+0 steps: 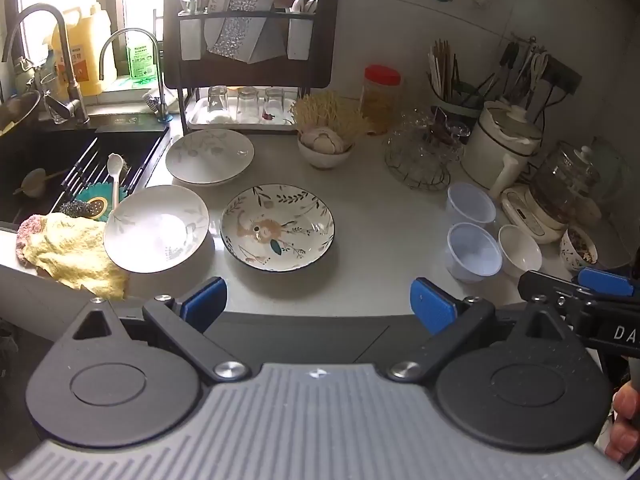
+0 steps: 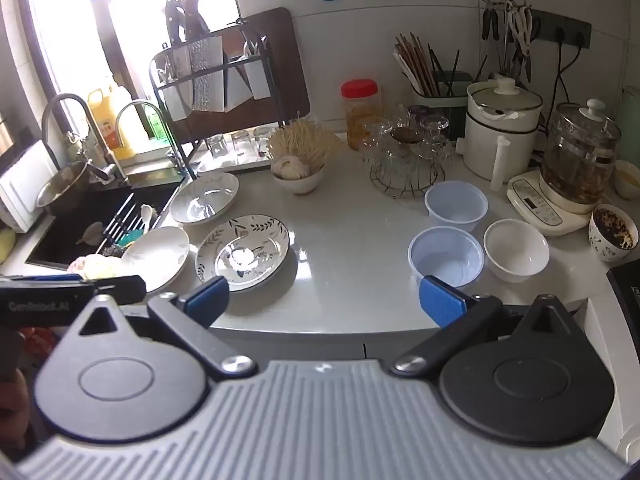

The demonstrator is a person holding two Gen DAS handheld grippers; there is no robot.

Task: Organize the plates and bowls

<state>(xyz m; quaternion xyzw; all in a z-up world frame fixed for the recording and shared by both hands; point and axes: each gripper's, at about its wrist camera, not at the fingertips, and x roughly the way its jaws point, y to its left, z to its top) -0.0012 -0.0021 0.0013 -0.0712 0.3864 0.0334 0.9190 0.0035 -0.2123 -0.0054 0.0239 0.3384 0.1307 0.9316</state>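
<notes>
Three plates lie on the grey counter near the sink: a floral plate (image 1: 277,227) (image 2: 242,246) in the middle, a white plate (image 1: 157,228) (image 2: 155,255) to its left, tilted on a yellow cloth, and a white leaf-pattern plate (image 1: 209,155) (image 2: 204,197) behind. To the right stand two clear plastic bowls (image 1: 474,252) (image 2: 445,255), (image 1: 470,204) (image 2: 456,205) and a white bowl (image 1: 519,250) (image 2: 516,249). My left gripper (image 1: 319,306) is open and empty at the counter's front edge. My right gripper (image 2: 324,300) is open and empty, also at the front edge.
A sink (image 1: 60,168) lies at the left with a yellow cloth (image 1: 74,254) on its edge. A dish rack (image 1: 248,60), a bowl of garlic (image 1: 325,148), a wire glass stand (image 1: 420,156), a white cooker (image 1: 502,146) and a glass kettle (image 2: 576,164) line the back.
</notes>
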